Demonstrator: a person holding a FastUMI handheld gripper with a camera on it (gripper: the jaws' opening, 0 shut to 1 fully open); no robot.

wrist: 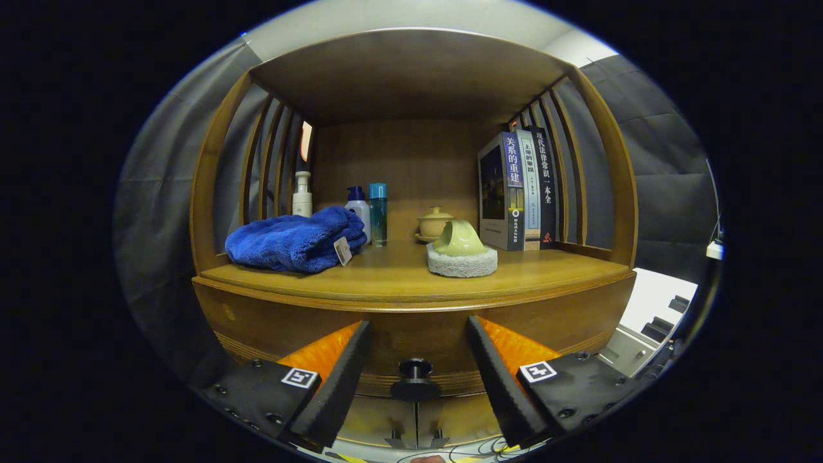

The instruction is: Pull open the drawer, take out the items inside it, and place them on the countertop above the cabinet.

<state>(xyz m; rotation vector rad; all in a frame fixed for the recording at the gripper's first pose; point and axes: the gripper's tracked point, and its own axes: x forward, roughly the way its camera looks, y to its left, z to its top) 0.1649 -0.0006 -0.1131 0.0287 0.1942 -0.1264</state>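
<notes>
A wooden cabinet has a closed drawer front (pixel 411 325) just below its countertop (pixel 398 273). A dark round knob (pixel 415 376) sticks out of the drawer front, and it sits between my two fingers without touching either. My gripper (pixel 418 334) is open, its fingertips close to the drawer front on either side of the knob. What lies inside the drawer is hidden.
On the countertop lie a folded blue towel (pixel 292 241) at the left, a green scrubber on a grey pad (pixel 461 252) in the middle, bottles (pixel 370 212) and a small lidded cup (pixel 434 224) behind, and upright books (pixel 519 193) at the right. Slatted sides and a wooden roof enclose the shelf.
</notes>
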